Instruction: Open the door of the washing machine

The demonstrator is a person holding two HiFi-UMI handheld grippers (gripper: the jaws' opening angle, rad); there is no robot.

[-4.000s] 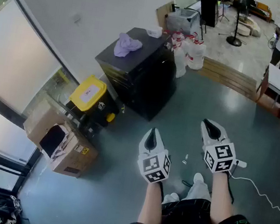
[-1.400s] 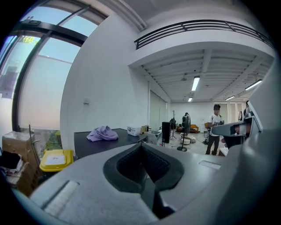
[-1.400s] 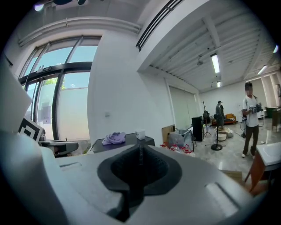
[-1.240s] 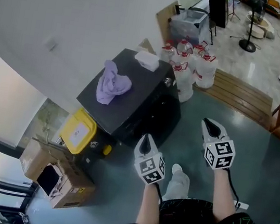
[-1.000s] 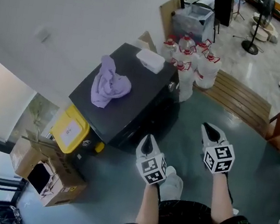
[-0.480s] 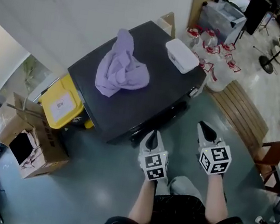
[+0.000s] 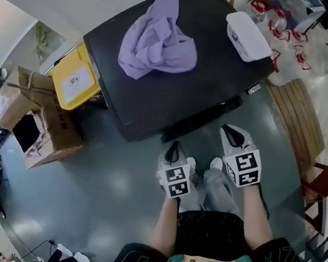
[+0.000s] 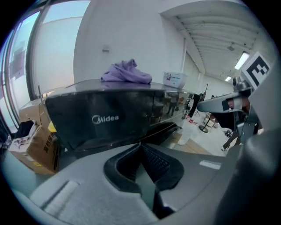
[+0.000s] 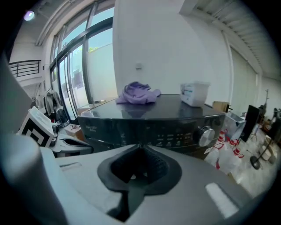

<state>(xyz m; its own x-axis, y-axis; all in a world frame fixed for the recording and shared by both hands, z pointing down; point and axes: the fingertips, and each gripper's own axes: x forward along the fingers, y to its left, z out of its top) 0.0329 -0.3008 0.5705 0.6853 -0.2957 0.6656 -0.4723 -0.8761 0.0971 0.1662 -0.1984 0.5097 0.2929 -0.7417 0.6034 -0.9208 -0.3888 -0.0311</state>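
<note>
A black washing machine [image 7: 178, 80] stands in front of me, its front panel [image 9: 149, 129] with a silver dial [image 9: 205, 136] facing the grippers. Its door lies below the panel and is hidden from all views. My left gripper [image 7: 173, 152] hangs just short of the machine's front edge, jaws shut and empty; its own view shows the logo panel [image 8: 105, 119] close ahead. My right gripper [image 7: 232, 135] is beside it on the right, also shut with nothing held, tips near the front edge [image 7: 203, 118].
A purple cloth [image 7: 159, 37] and a white box [image 7: 248, 36] lie on the machine's top. A yellow-lidded bin [image 7: 78, 80] and an open cardboard box [image 7: 33, 120] stand to the left. Water jugs [image 7: 283, 38] and a wooden platform [image 7: 296, 114] are at the right.
I have walked up to the machine, which now fills the upper part of the head view. Both grippers have come down and forward to its front edge, still shut.
</note>
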